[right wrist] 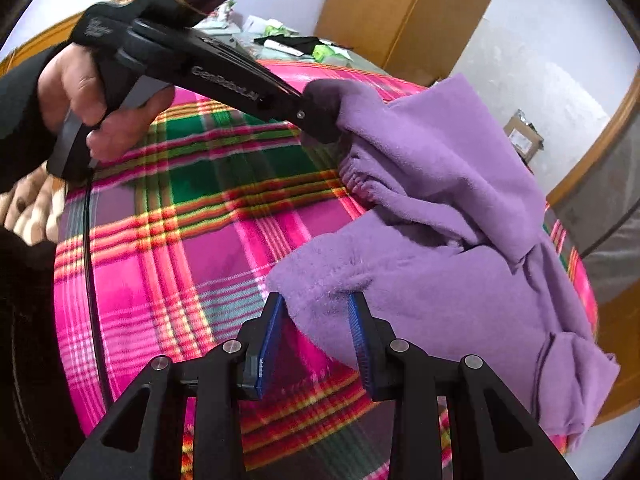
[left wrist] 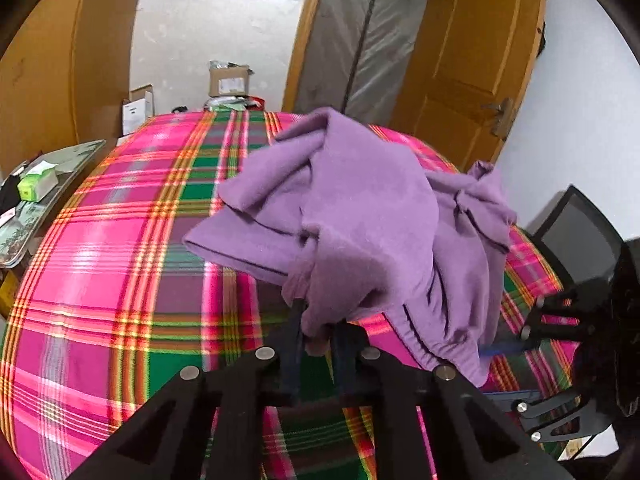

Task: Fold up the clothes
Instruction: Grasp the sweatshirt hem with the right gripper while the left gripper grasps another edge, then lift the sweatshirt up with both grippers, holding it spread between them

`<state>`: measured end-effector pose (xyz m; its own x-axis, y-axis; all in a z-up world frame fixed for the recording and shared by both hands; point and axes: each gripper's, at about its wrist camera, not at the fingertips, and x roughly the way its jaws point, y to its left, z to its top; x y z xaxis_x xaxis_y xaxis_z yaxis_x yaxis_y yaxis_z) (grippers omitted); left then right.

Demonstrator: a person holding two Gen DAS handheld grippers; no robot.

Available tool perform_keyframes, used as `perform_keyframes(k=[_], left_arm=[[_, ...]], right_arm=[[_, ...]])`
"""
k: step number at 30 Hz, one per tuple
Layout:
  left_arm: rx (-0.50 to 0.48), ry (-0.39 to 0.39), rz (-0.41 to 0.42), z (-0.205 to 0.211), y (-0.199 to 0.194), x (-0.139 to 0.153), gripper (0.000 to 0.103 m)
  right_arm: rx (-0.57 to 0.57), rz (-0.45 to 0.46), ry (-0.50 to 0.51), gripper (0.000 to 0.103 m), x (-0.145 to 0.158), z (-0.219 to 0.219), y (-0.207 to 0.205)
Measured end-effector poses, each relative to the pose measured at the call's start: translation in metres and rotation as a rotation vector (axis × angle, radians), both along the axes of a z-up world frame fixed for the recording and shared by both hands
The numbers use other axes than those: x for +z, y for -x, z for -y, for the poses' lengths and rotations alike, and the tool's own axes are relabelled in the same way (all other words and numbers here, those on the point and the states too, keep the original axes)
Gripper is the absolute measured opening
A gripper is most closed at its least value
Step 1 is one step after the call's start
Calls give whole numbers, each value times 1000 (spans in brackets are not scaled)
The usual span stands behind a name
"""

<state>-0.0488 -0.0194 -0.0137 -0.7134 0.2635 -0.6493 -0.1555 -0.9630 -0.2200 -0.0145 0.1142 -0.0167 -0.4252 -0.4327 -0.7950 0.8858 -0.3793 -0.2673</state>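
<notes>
One purple fleece garment (left wrist: 360,216) lies crumpled on a pink, green and orange plaid blanket (left wrist: 120,248), part of it lifted clear of the cloth. The left gripper (left wrist: 318,344) has its jaws nearly closed on a bunched fold at the near edge; the right wrist view shows its tip buried in the fabric (right wrist: 320,116), with a bare hand (right wrist: 80,96) around its handle. The right gripper (right wrist: 320,312) stands about half open with a corner of the garment between its blue pads (right wrist: 272,344); whether they press on it cannot be told. Beyond the blanket stand cardboard boxes (left wrist: 230,80) and a wooden door (left wrist: 472,48).
</notes>
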Motion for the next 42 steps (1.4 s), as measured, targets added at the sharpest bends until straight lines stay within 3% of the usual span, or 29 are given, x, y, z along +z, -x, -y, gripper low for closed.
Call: perform_keyframes(k=[4,10,20,24,30,32,34,42], left_arm=[[43,-31,-27,16,-3,13,10],[104,-48,-87,39,-10,40,10],[285,-34,-168,91,-35,87,10],[350,-13,-136,113,-39,82,10],[359,-11,54,129,-25,31,11],[342,-40,70,130,-27,24,12],[342,-53,66,131,-35,20,13],[327,-82,48,117,-85,14,28]], right_arm=[[-25,9,33,12,4,-2,-2],[-33,61,207,8,43,-18,-13],[184,180,468,8,118,-12,-63],[280,248,474,8,117,10,-83],[232,366,338,14,61,49,-71],[200,365,337,18,56,48,-68],[181,354,366,30,62,43,-60],[78,221,407,32,96,31,-12]])
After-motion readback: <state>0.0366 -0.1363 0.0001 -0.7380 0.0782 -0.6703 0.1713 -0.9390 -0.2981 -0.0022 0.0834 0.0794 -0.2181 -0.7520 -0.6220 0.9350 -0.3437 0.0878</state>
